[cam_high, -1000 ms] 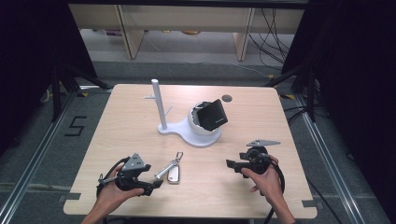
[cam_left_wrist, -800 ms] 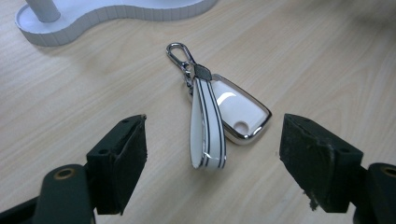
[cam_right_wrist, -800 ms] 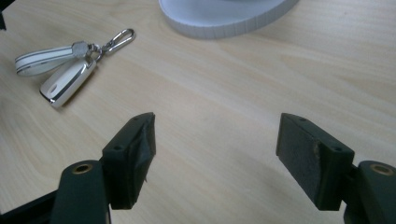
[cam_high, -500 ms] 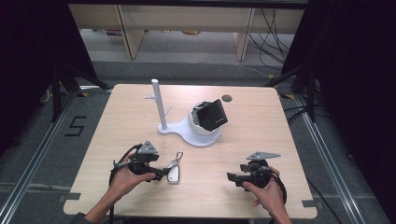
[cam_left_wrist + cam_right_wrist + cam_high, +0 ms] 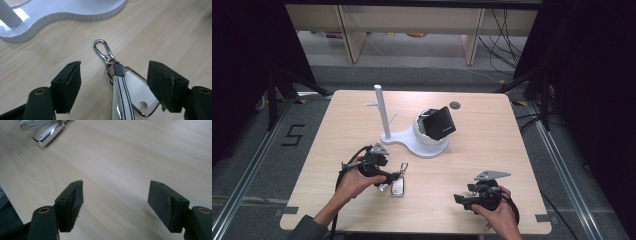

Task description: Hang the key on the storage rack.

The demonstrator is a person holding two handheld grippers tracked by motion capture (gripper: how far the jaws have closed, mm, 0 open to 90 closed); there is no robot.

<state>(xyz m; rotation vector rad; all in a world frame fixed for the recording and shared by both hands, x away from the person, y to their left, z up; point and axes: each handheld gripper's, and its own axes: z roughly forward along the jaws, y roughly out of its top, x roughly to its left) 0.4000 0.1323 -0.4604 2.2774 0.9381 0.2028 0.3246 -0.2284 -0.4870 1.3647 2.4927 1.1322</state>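
High view. The left tongs (image 5: 388, 179) are seen at the near left of the desk (image 5: 492, 135), with the keyring (image 5: 398, 181) lying flat directly at their tips. The right tongs (image 5: 460, 199) are held near the front edge, well apart from the keyring, which lies off beyond their tips toward the left hand. The left tongs are therefore judged the nearer by far. A white stand (image 5: 412, 142) with a post is set beyond the left tongs, near the keyring but not touching it.

Left gripper view. The left tongs (image 5: 113, 80) are shown apart, having just been closing slightly, with the keyring (image 5: 125, 90) lying between the pads but not pressed by either; it sits nearer the right-hand pad. Its long axis is seen to run almost straight ahead along the tongs, leaning slightly across, with the clasp (image 5: 103, 51) pointing away toward the stand (image 5: 75, 15) and the striped strap and metal tag reaching back below the frame. A grip across the narrow width is thus judged available without turning the wrist.

Right gripper view. The right tongs (image 5: 115, 195) are shown apart over bare desk (image 5: 130, 152), with nothing between the pads. The keyring (image 5: 46, 131) is seen far ahead and off to the upper left of them.
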